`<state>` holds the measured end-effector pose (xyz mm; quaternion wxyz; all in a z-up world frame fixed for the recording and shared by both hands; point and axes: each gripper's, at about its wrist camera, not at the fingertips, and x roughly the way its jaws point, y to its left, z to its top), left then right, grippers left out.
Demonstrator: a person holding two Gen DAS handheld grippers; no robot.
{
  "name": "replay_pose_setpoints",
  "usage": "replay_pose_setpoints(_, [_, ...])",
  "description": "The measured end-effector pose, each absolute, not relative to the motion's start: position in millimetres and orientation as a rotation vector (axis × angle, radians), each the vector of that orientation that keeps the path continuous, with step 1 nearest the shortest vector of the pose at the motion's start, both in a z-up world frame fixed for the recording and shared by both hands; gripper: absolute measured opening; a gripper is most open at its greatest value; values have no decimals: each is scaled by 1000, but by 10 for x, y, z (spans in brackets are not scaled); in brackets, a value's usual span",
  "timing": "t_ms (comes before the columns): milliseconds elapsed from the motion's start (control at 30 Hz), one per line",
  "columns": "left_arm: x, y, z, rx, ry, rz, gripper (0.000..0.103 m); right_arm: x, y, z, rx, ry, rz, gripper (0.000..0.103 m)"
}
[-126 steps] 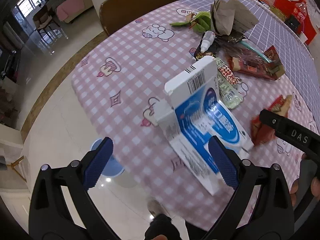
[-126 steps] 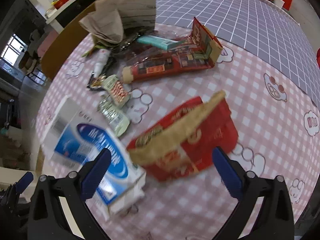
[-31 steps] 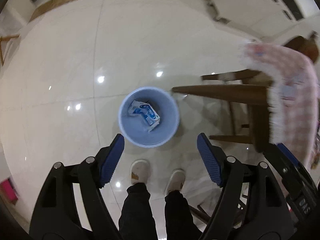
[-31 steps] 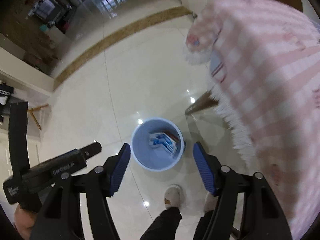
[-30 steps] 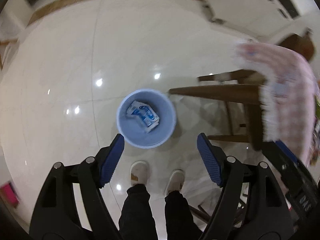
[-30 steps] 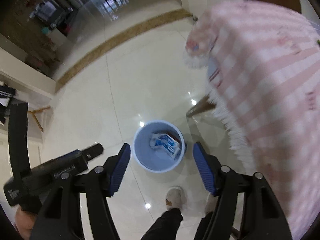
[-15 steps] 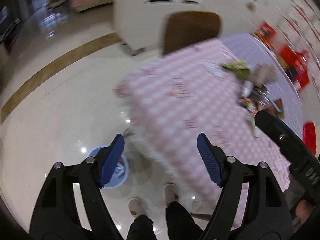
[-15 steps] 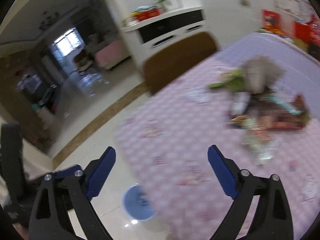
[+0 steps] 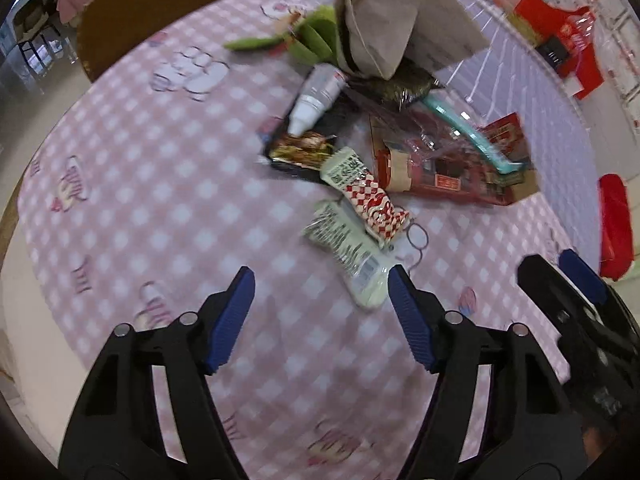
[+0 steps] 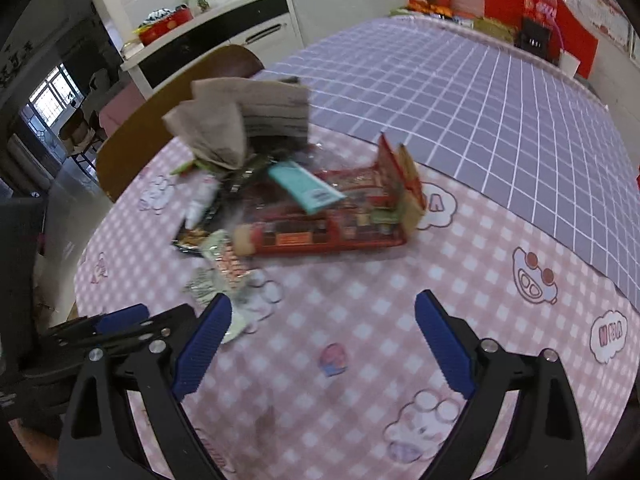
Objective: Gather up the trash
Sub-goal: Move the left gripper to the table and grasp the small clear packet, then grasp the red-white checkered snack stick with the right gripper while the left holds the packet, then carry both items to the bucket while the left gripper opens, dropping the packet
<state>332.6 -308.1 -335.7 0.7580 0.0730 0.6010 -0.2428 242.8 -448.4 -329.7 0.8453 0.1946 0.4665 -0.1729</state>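
A heap of trash lies on the pink checked tablecloth (image 9: 168,208): a crumpled brown paper bag (image 9: 392,20), a white bottle (image 9: 316,96), a red-and-white checked wrapper (image 9: 372,196), a pale crinkled wrapper (image 9: 352,256), a red snack tray (image 9: 452,172) and a teal tube (image 9: 468,128). My left gripper (image 9: 320,296) hovers over the cloth just short of the pale wrapper; its jaws are closing with nothing between them. My right gripper (image 10: 322,324) hangs wide open and empty over bare cloth in front of the red tray (image 10: 332,228), with the left gripper (image 10: 120,328) at its left.
A brown wooden chair (image 9: 168,4) stands at the table's far edge. The far half of the table wears a purple grid cloth (image 10: 460,96). Red boxes and a red bottle (image 10: 540,4) sit at the far end. A white cabinet (image 10: 224,28) lines the wall behind.
Both grippers swung up from above the blue floor bin, where the blue-and-white carton lies, back over the table's trash heap. The right jaws spread wider; the left jaws narrowed a little.
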Motion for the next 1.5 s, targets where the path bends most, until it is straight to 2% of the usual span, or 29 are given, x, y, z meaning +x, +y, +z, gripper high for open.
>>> replay_pose_setpoints(233, [3390,-3302,-3570,201,1346,-470,40,2465,-4609,-3418,428,1011,-311,91])
replay_pose_setpoints(300, [3396,-3316,-3568,181,1345,-474,14,2534,-4591,-3475,423,1019,-286,91])
replay_pose_setpoints(367, [3417,-3327,-3575,144,1342,-479,7,2597,-4561,-3506,423,1024,-260,91])
replay_pose_setpoints(467, [3467,-3168,-3502,79,1338,-469,6,2715,-4477,-3557,407,1033,-211,91])
replay_pose_setpoints(533, [3513,-3030,-3451,46,1324,-443,6,2833,-4390,-3596,386,1040,-178,72])
replay_pose_setpoints(567, [3530,-2976,-3426,40,1316,-431,6,2884,-4350,-3614,381,1045,-160,70])
replay_pose_setpoints(767, [3631,-2595,-3317,0,1295,-362,6,3269,-4022,-3785,308,1081,-90,70])
replay_pose_setpoints(900, [3673,-2336,-3269,-35,1288,-341,6,3391,-3889,-3843,237,1093,-100,67])
replay_pose_setpoints(933, [3672,-2278,-3259,-45,1287,-339,6,3402,-3865,-3842,219,1092,-107,60])
replay_pose_setpoints(967, [3666,-2227,-3248,-53,1284,-338,6,3404,-3850,-3844,209,1091,-113,44])
replay_pose_setpoints(1000, [3659,-2185,-3239,-62,1283,-338,6,3409,-3839,-3838,198,1091,-118,35])
replay_pose_setpoints(1033, [3681,-2142,-3230,-70,1284,-339,6,3415,-3840,-3833,202,1093,-108,22])
replay_pose_setpoints(1167, [3617,-1929,-3178,-97,1276,-347,6,3405,-3748,-3793,234,1111,-102,6])
replay_pose_setpoints(1500, [3495,-974,-3115,-168,1274,-304,6,3228,-2729,-3452,334,1105,80,6])
